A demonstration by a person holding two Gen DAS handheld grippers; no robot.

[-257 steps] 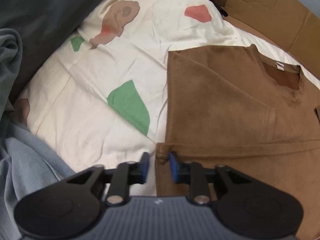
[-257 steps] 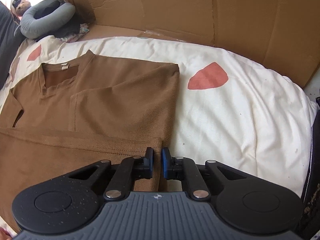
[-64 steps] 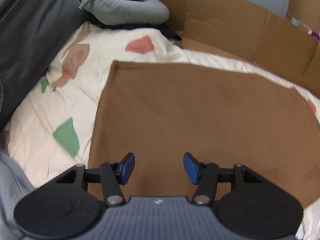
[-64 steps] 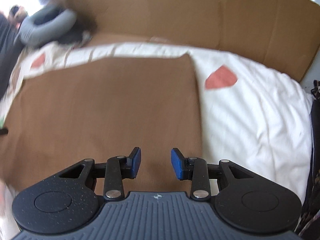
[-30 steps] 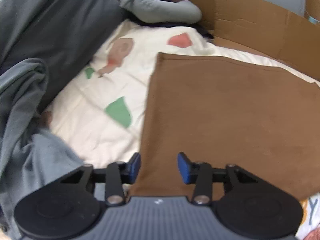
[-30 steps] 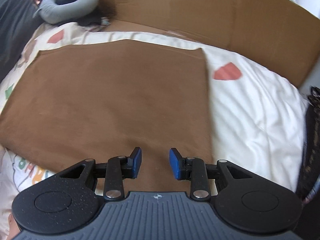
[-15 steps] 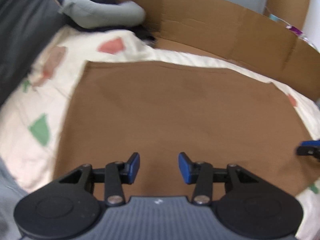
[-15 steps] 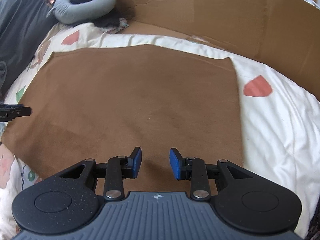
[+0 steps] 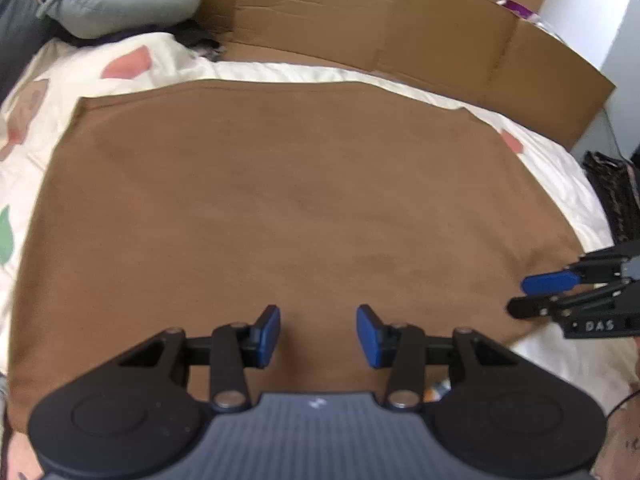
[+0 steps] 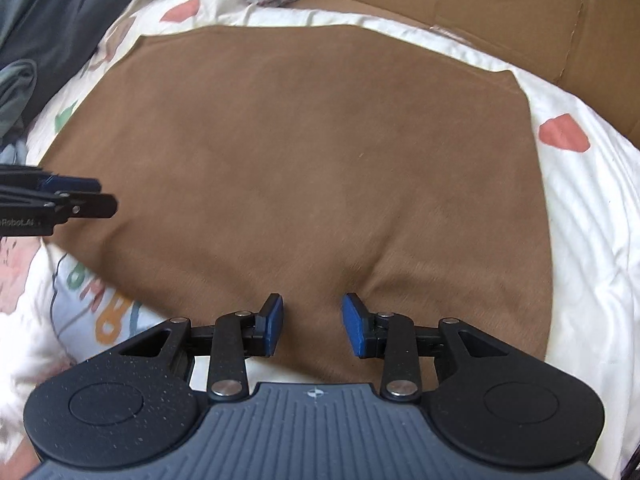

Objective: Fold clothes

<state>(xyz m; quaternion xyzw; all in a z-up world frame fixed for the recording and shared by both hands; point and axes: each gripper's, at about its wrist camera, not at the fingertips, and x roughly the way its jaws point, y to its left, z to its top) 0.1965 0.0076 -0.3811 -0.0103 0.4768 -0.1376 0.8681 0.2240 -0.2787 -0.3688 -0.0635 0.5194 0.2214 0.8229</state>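
A brown garment lies folded into a flat rectangle on the patterned white bedsheet. My left gripper hovers open over its near edge, nothing between the blue pads. The right gripper is open too, over the near edge further right, where the cloth shows a small pucker. Each gripper appears in the other's view: the right gripper at the garment's right corner, the left gripper at its left side.
A cardboard wall runs behind the bed. A grey neck pillow lies at the back left, beside dark grey clothing. A white printed garment lies under the brown one's near left corner.
Earlier both grippers were shut on the shirt's hem; it has since been folded over and released. In the last second both grippers swung towards the middle of the near edge.
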